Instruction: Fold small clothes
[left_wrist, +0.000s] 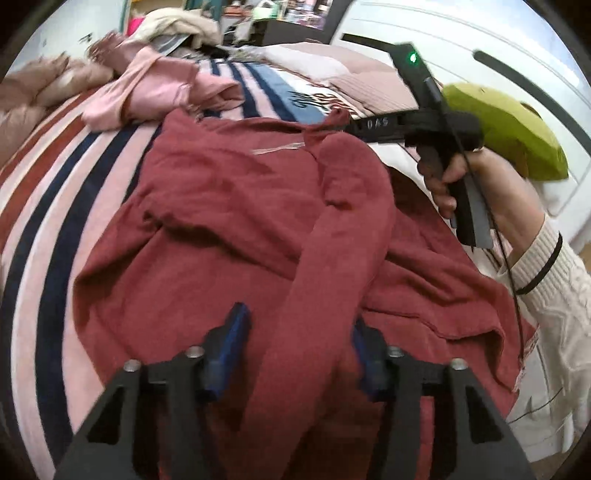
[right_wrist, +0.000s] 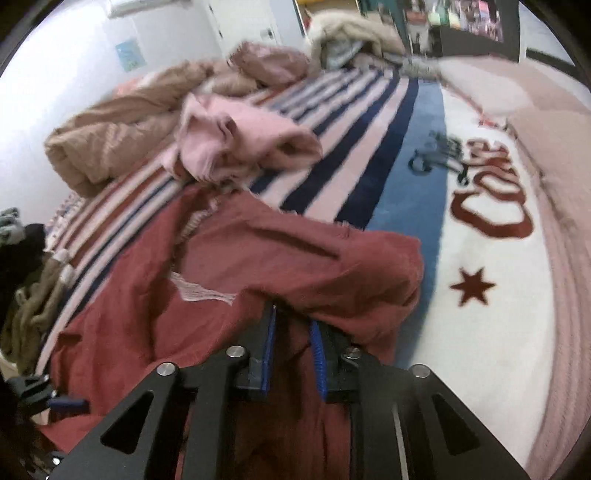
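Spread across the middle of both views, the dark red knit sweater (left_wrist: 229, 221) lies on the striped pink, navy and red blanket (left_wrist: 55, 206) that covers the bed. In the left wrist view its body fills the centre of the frame, and one long sleeve (left_wrist: 332, 236) runs from the lower centre up toward the upper right, its long axis lying diagonally over the body.

The left tool (left_wrist: 299, 354) stands with its blue-padded fingers (left_wrist: 229, 347) apart, one on each side of the sleeve's lower end, and the cloth passes between them. The right tool (right_wrist: 293, 350) is clamped on a bunched fold of the red sweater (right_wrist: 295, 266); in the right wrist view the fabric is gathered between its nearly closed blue pads (right_wrist: 317, 350) at lower centre. In the left wrist view the same right tool (left_wrist: 345, 123) reaches in from the right edge, held by the person's hand (left_wrist: 469, 181) in a cream knit cuff, its tips at the sweater's upper edge.

A crumpled light pink garment (right_wrist: 236, 147) lies on the blanket beyond the sweater, in the upper left of both frames. Behind it a tan quilted duvet (right_wrist: 110, 136) is heaped.
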